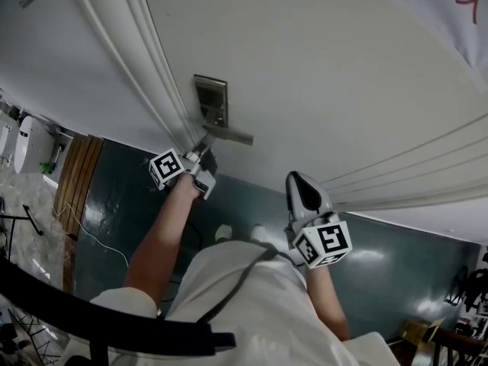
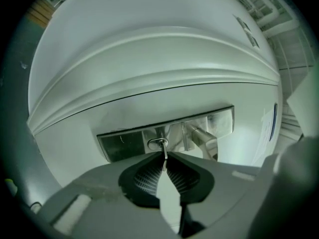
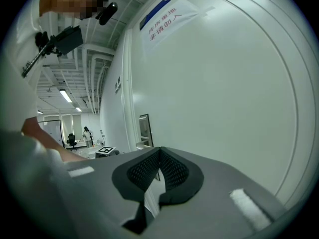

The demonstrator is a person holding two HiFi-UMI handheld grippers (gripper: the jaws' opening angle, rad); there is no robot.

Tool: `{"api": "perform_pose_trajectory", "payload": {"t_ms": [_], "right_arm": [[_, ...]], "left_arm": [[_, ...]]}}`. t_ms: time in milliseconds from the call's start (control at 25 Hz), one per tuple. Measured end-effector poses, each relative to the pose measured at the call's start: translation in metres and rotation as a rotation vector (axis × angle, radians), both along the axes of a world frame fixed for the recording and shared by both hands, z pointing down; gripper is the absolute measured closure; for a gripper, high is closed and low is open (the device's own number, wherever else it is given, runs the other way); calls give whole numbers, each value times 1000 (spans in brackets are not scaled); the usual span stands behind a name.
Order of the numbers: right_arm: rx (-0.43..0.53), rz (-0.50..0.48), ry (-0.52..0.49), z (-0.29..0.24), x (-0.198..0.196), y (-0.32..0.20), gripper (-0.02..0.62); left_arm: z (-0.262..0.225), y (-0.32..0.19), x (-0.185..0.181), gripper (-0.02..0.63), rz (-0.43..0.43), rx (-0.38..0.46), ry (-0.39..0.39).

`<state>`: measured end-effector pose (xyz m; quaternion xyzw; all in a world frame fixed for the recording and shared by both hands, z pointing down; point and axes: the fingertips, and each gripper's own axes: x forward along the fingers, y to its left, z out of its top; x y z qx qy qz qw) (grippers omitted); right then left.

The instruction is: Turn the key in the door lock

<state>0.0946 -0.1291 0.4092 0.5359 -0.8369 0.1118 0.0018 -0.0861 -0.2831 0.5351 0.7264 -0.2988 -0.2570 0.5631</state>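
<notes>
A steel lock plate [image 1: 210, 101] with a lever handle [image 1: 229, 134] sits on the white door [image 1: 328, 75]. My left gripper [image 1: 203, 149] is up against the plate, just below the handle. In the left gripper view a thin metal key [image 2: 163, 148] stands in the keyhole [image 2: 157, 143] of the plate [image 2: 119, 144], edge on. The left gripper [image 2: 165, 162] is shut on the key, its dark ribbed pads [image 2: 147, 176] pinching it at their tips. My right gripper [image 1: 300, 178] hangs back from the door, shut [image 3: 159, 152] with nothing between its jaws. The head view does not show the key.
Raised door-frame mouldings [image 1: 145, 67] run beside the lock. A paper notice [image 3: 167, 16] hangs high on the door. Dark green floor [image 1: 122, 197] and a wooden strip [image 1: 76, 178] lie below. Far off in the room behind stands a person [image 3: 87, 133].
</notes>
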Motion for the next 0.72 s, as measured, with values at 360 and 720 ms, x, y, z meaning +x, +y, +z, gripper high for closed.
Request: {"api": "perform_pose_trajectory", "payload": {"t_ms": [360,720], "right_arm": [[10,-10,-17,-1,4,7,588],[20,-22,-42,-2,17,12,588]], "left_arm": [[5,11,-4,434,-25,-1,-99],[4,52,-10,428,2,65,-309]]}}
